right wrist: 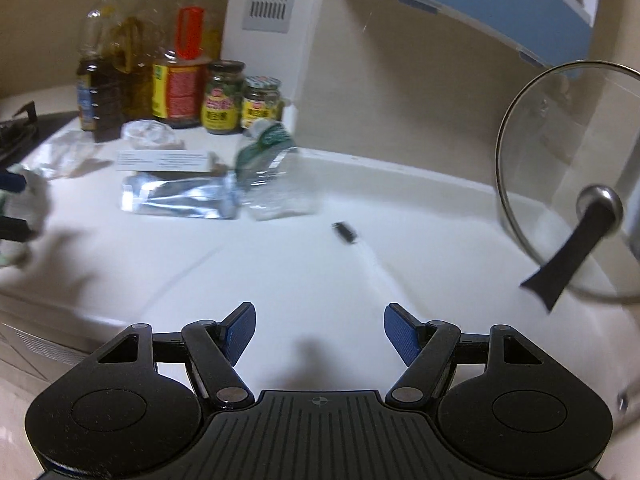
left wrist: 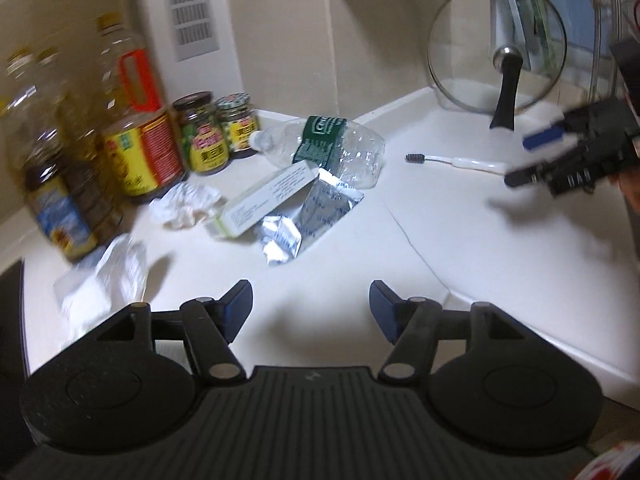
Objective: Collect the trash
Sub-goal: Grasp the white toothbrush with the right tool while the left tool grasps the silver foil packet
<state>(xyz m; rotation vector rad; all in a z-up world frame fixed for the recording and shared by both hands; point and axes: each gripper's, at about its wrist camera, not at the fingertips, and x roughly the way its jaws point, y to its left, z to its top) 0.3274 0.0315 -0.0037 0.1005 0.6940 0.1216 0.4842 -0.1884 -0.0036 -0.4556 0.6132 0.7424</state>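
Trash lies on the white counter [left wrist: 460,240]: a crushed clear bottle with a green label [left wrist: 328,150] [right wrist: 268,176], a white carton box [left wrist: 268,198] [right wrist: 164,160], a torn silver foil pouch [left wrist: 308,216] [right wrist: 176,198], a crumpled tissue [left wrist: 186,204] [right wrist: 150,134] and a clear plastic wrapper [left wrist: 106,276] [right wrist: 64,156]. A white toothbrush [left wrist: 456,160] [right wrist: 352,240] lies to the right. My left gripper [left wrist: 311,308] is open and empty above the counter, short of the pouch. My right gripper [right wrist: 320,330] is open and empty; it also shows in the left wrist view [left wrist: 528,160], near the toothbrush handle.
Oil bottles [left wrist: 132,112] [right wrist: 180,68] and sauce jars [left wrist: 204,136] [right wrist: 222,98] stand at the back left wall. A glass pot lid [left wrist: 500,52] [right wrist: 572,208] leans at the right. A black stove [right wrist: 16,128] sits at far left.
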